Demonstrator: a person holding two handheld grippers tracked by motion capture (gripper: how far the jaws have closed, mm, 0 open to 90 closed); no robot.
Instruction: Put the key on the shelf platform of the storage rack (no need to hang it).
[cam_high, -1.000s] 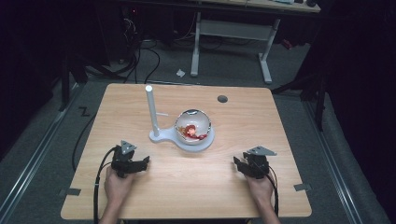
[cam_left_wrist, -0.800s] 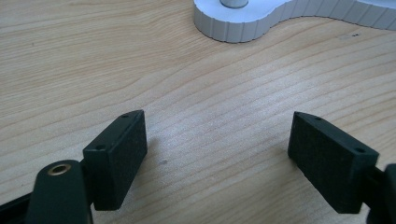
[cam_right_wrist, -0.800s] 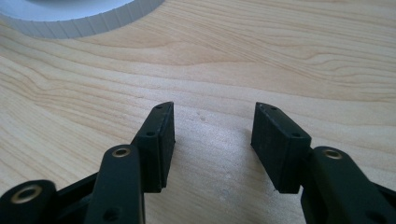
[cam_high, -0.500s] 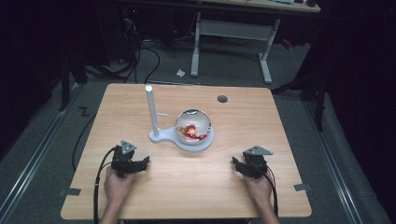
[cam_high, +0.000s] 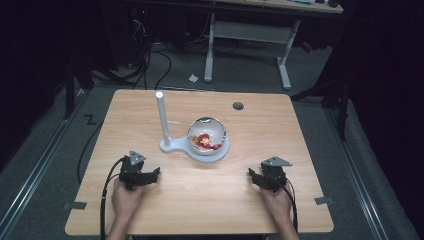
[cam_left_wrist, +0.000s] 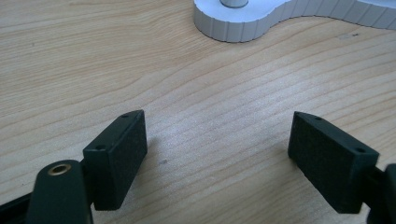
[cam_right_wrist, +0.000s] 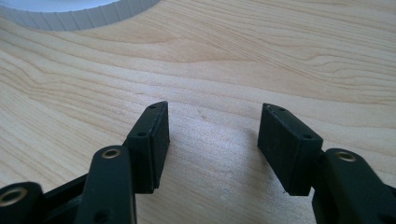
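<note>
Dim room, grey floor, a pale metal desk frame (cam_high: 247, 37) well beyond the white stand. Pale wooden table (cam_high: 150, 110), fine wavy grain, rounded corners, one dark round grommet hole (cam_high: 238, 106) beyond and right of the stand.

White stand (cam_high: 172, 146) near the table's middle: flat base with a ribbed edge, keyhole in outline, one slim upright post (cam_high: 161, 117) on its narrow left end. One clear rounded bowl (cam_high: 207, 133) on the base's wide right end, glossy, with red stuff (cam_high: 205, 141) inside, too small to make out.

Two tongs, both black, each with flat rectangular pads and a grey three-cornered plate on top, each gripped by one hand. Left tongs (cam_high: 150, 174) near and left of the stand, low over the wood, jaws spread wide with nothing between them; ribbed base edge (cam_left_wrist: 233, 28) ahead in the left gripper view. Right tongs (cam_high: 253, 176) near and right of the stand, jaws parted more narrowly around bare wood, base edge (cam_right_wrist: 70, 16) ahead at the upper left.
</note>
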